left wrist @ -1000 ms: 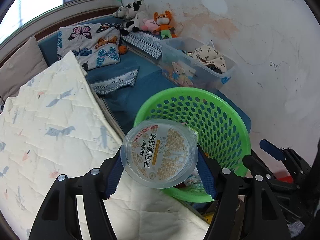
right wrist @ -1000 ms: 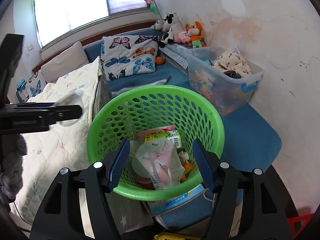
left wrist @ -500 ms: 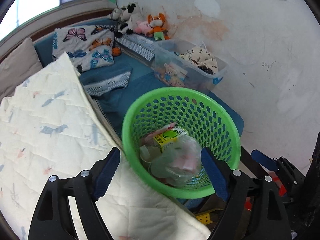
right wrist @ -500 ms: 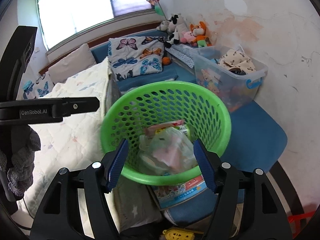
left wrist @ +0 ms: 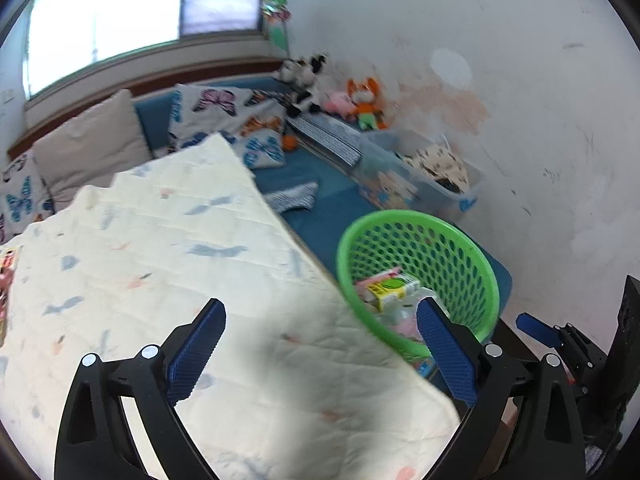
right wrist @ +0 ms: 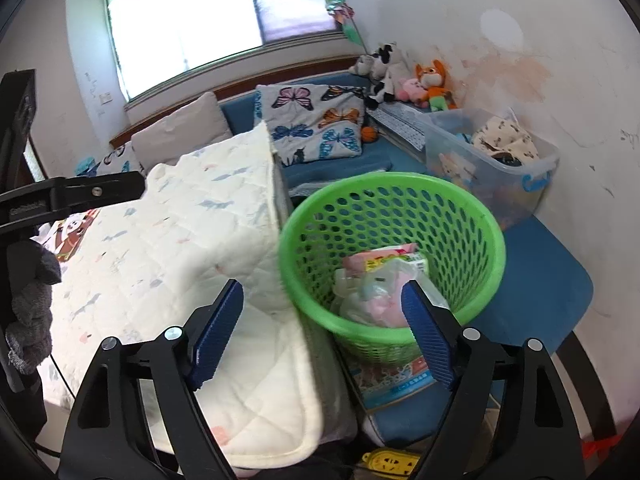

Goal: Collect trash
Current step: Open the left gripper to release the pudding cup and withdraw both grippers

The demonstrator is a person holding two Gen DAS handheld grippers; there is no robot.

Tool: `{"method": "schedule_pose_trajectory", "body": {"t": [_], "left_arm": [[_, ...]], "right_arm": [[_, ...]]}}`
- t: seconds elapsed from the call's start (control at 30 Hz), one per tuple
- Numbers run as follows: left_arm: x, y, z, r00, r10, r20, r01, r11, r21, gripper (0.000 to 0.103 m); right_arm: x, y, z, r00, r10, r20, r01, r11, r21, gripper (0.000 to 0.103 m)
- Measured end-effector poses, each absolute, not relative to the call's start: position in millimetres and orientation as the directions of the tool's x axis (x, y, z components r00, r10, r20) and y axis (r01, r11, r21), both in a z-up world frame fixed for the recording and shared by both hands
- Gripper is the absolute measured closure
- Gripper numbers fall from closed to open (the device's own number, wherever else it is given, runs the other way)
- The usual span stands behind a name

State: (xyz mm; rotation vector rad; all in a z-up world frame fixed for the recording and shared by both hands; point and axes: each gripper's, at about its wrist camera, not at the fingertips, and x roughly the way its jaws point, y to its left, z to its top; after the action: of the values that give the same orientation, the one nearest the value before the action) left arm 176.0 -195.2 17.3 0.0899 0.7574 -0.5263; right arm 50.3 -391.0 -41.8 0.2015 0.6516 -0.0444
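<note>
Both grippers are wide open, holding nothing. The left gripper (left wrist: 320, 354), fingers just spread, hangs over the cream quilt (left wrist: 168, 264); the right gripper (right wrist: 322, 330) also just opened. The trash (right wrist: 380, 284) sits piled in the green basket (right wrist: 384, 196), right of the quilt near the wall.

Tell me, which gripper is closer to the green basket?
Right. The right gripper hangs open at the green basket rim; the left gripper is open over the quilt beside it.
</note>
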Motion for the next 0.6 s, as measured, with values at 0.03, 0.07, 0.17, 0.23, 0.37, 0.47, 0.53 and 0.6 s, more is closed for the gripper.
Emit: {"method": "schedule_pose_trajectory", "body": {"t": [0.03, 0.07, 0.17, 0.23, 0.37, 0.47, 0.53, 0.6], "left_arm": [[172, -187, 19, 0.617, -0.411, -0.671, 0.472, 0.875, -0.102, 0.009], [170, -182, 20, 0.625, -0.403, -0.668, 0.463, 0.881, -0.098, 0.009], [160, -163, 22, 0.657, -0.358, -0.663, 0.426, 0.902, -0.064, 0.008], [153, -151, 21, 0.685, -0.317, -0.656, 0.399, 0.917, -0.026, 0.007], [144, -129, 18, 0.696, -0.296, -0.655, 0.364, 0.931, -0.033, 0.007], [139, -114, 16, 0.699, -0.276, -0.659, 0.335, 0.941, -0.039, 0.007], [136, -102, 16, 0.705, -0.266, -0.657, 0.312, 0.949, -0.049, 0.007], [133, -94, 17, 0.713, -0.253, -0.654, 0.293, 0.955, -0.05, 0.007]], "right_arm": [[50, -387, -41, 0.796, 0.022, -0.605, 0.101, 0.981, 0.168, 0.018], [49, -383, -40, 0.799, 0.02, -0.602, 0.099, 0.981, 0.164, 0.017], [46, -370, -38, 0.803, 0.016, -0.595, 0.093, 0.984, 0.153, 0.013], [45, -363, -37, 0.804, 0.021, -0.595, 0.084, 0.985, 0.149, 0.013], [44, -350, -34, 0.806, 0.027, -0.591, 0.061, 0.99, 0.128, 0.011], [41, -340, -32, 0.809, 0.032, -0.587, 0.044, 0.992, 0.116, 0.009], [39, -336, -31, 0.813, 0.035, -0.581, 0.038, 0.993, 0.114, 0.008], [37, -332, -31, 0.817, 0.041, -0.576, 0.037, 0.992, 0.123, 0.008]]}}
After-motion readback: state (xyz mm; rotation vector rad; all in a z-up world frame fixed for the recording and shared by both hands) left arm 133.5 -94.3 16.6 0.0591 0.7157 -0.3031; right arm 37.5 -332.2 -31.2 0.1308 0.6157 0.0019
